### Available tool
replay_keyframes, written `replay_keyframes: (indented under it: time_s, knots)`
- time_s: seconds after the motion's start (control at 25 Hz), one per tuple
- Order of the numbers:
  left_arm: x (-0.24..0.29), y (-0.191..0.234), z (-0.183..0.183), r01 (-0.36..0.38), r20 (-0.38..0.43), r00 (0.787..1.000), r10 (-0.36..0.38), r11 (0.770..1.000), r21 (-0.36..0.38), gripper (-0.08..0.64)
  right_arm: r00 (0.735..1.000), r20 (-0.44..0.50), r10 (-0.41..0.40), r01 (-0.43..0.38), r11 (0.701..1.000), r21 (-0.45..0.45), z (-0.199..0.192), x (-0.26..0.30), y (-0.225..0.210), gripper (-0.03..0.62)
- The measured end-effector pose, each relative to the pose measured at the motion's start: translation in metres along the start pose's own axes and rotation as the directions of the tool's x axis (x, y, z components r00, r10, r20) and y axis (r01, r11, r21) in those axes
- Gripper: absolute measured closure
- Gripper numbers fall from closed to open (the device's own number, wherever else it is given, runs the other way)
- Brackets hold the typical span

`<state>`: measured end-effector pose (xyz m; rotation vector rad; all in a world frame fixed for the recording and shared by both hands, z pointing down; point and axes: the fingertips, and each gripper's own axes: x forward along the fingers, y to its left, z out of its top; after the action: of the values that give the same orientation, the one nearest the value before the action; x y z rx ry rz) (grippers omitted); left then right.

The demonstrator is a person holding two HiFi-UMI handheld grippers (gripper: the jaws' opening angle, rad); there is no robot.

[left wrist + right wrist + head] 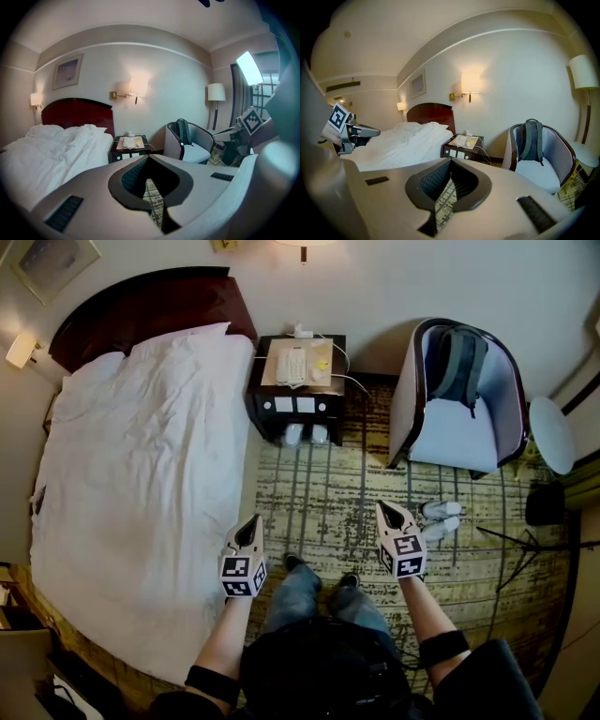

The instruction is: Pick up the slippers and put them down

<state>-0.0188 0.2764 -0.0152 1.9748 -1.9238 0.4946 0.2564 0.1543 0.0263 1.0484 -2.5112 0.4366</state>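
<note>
A pair of white slippers lies on the patterned carpet in front of the armchair, just right of my right gripper. Two more white slipper-like things sit in the open bottom of the nightstand. My left gripper hangs by the bed's edge, well left of both pairs. Both grippers are shut and hold nothing. In the left gripper view the jaws meet tip to tip, pointing toward the nightstand. In the right gripper view the jaws are likewise closed and empty.
A white-covered bed fills the left. A grey armchair with a backpack stands at the right, a round side table and tripod legs beyond it. The person's legs stand between the grippers.
</note>
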Motion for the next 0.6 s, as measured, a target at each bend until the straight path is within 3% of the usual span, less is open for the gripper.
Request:
replay_keyframes:
  time_s: [0.28, 0.6]
  knots:
    - [0.003, 0.012, 0.003, 0.025, 0.001, 1.000, -0.025, 0.999, 0.035, 0.559, 1.000, -0.002, 0.008, -0.008, 0.999, 0.036, -0.001, 0.021, 0.017, 0.592]
    - [0.036, 0.051, 0.007, 0.134, -0.010, 0.991, -0.134, 0.986, 0.096, 0.559, 0.997, 0.040, -0.072, 0.067, 0.992, 0.107, 0.018, 0.075, 0.052, 0.560]
